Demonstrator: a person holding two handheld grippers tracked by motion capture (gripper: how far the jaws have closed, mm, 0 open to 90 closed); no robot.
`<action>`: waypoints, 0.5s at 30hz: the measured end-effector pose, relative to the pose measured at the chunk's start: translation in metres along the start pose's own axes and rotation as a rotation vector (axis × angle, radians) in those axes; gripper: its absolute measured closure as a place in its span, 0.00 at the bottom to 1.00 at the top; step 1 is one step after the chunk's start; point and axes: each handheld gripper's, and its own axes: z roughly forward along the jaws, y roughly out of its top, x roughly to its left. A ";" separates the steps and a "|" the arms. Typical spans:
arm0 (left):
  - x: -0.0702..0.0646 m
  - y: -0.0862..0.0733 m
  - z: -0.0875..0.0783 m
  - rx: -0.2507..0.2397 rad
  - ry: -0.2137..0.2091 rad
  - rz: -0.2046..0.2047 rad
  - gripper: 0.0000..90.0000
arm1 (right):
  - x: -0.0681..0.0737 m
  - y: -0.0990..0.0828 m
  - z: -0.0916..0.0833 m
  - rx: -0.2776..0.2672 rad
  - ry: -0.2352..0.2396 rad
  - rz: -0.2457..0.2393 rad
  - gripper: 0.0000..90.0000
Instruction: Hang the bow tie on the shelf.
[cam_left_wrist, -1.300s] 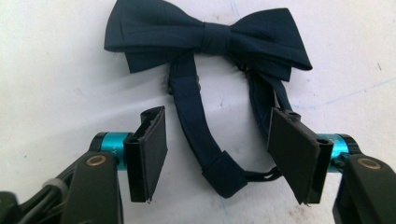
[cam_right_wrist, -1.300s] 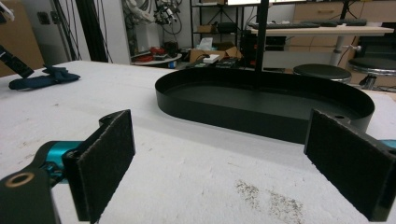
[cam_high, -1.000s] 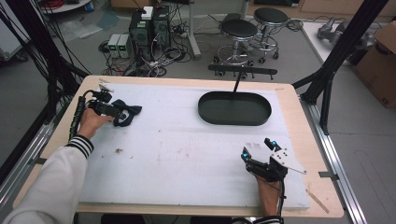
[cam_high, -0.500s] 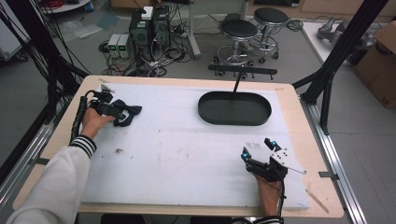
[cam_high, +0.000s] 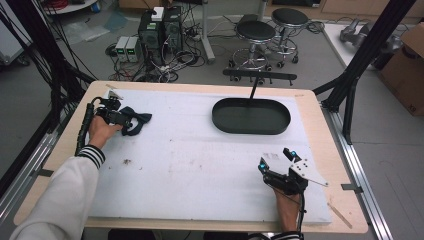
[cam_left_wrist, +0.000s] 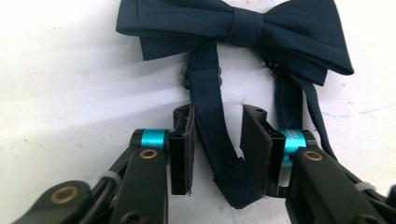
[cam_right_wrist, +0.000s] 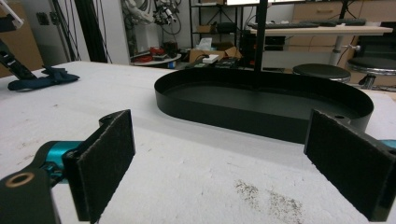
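Left claw (cam_high: 131, 121) partly hides bow tie (cam_high: 141, 120).

Grey floor (cam_high: 210, 70) is running all around the wooden table (cam_high: 320, 130), which is wearing a white foam sheet (cam_high: 200, 165) on top. Two round black stools (cam_high: 272, 30) are sitting behind it, next to computer towers (cam_high: 160, 30) with cables (cam_high: 170, 62) sprawling everywhere. Black frame posts (cam_high: 365, 55) are leaning in at the right, and a cardboard box (cam_high: 407, 70) is sitting at the edge.
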 end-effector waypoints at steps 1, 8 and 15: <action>0.000 0.000 0.000 0.002 0.004 0.001 0.75 | 0.000 0.000 0.000 0.000 0.000 0.000 0.09; -0.001 0.000 0.000 -0.003 0.024 0.000 0.84 | 0.000 0.000 0.000 -0.002 -0.002 0.000 0.09; -0.006 0.000 -0.001 -0.015 0.037 0.015 0.95 | 0.000 0.000 0.000 -0.001 -0.003 0.001 0.09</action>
